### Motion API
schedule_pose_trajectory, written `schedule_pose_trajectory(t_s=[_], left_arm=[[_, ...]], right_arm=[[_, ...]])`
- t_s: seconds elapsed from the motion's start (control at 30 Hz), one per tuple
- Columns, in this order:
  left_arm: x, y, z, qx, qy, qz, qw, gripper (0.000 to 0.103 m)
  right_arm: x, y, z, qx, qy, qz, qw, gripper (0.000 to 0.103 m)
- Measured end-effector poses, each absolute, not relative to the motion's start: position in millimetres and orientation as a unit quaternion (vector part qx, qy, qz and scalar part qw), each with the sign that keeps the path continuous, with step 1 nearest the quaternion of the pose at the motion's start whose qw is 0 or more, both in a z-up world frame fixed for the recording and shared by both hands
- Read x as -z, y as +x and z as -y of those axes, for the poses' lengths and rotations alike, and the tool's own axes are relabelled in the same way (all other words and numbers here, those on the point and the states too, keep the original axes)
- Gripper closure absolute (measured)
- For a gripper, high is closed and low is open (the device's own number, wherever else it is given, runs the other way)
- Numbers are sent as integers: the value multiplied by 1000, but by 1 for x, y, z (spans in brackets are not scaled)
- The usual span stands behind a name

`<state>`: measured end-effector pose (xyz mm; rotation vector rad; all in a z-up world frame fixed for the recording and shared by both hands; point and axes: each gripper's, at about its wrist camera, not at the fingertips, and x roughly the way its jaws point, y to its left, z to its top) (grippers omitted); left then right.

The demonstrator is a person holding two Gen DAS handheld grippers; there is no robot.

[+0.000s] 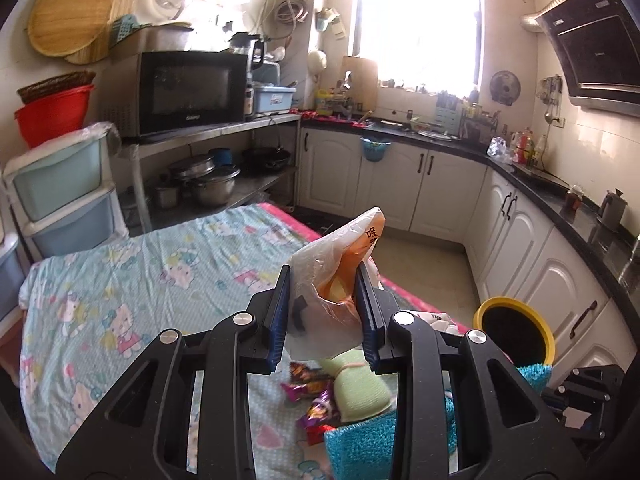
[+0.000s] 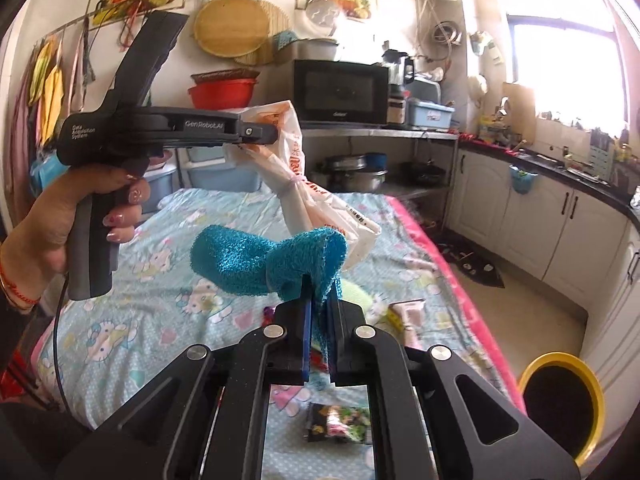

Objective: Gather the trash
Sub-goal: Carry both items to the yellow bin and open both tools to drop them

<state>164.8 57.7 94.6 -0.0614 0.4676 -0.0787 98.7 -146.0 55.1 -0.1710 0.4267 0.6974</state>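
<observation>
Two hand-held grippers are seen above a surface (image 1: pixel 120 264) covered with a pale blue cartoon-cat cloth. The left hand-held gripper (image 1: pixel 324 280) is partly closed on a crumpled white and orange plastic bag (image 1: pixel 340 256), whose upper end stands up past the fingertips; in the right wrist view the same bag (image 2: pixel 298 172) hangs down and to the right from the left hand-held gripper (image 2: pixel 256 136), well clear of the cloth. That gripper's handle is held by a hand (image 2: pixel 68 216) with painted nails (a red cord is worn at the wrist).

The right hand-held gripper (image 2: pixel 320 300) is closed nearly all the way on the edge of a teal scrubbing sponge (image 2: pixel 260 260), which is bent and held up off the surface. Part of that sponge (image 1: pixel 360 440) also shows at the lower edge of the left wrist view.

On the cloth, below the grippers, a light green sponge (image 1: pixel 360 384) is seen lying beside purple and red snack wrappers (image 1: pixel 312 404). Another wrapper, dark with green and pink print (image 2: pixel 340 422), lies near the surface's front edge, and a small pink and yellow packet (image 2: pixel 404 314) lies toward its right side.

A yellow-rimmed bin (image 2: pixel 560 400) with a dark inside stands on the floor just to the right of the surface, beside white cabinets (image 1: pixel 400 184). A black microwave (image 1: pixel 192 88) is set on a metal shelf at the back.
</observation>
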Motion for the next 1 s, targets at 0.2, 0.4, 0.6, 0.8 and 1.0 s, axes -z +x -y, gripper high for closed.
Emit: schedule_pose_trajectory(t_s=[0.2, 0.4, 0.6, 0.8, 1.0], left_arm=[[-113, 180, -27, 66, -23, -219, 973, 79], [-126, 199, 12, 103, -11, -211, 972, 79], [-135, 220, 58, 140, -1, -207, 968, 79], [-137, 240, 106, 172, 17, -206, 963, 79], [-134, 261, 153, 194, 36, -205, 959, 80]], right_arm=[[-71, 106, 171, -306, -76, -194, 929, 97], [-87, 114, 211, -258, -62, -180, 947, 98], [-97, 124, 254, -208, -45, -169, 962, 98], [-98, 134, 296, -156, -28, -169, 973, 98], [-90, 145, 337, -106, -13, -177, 978, 98]])
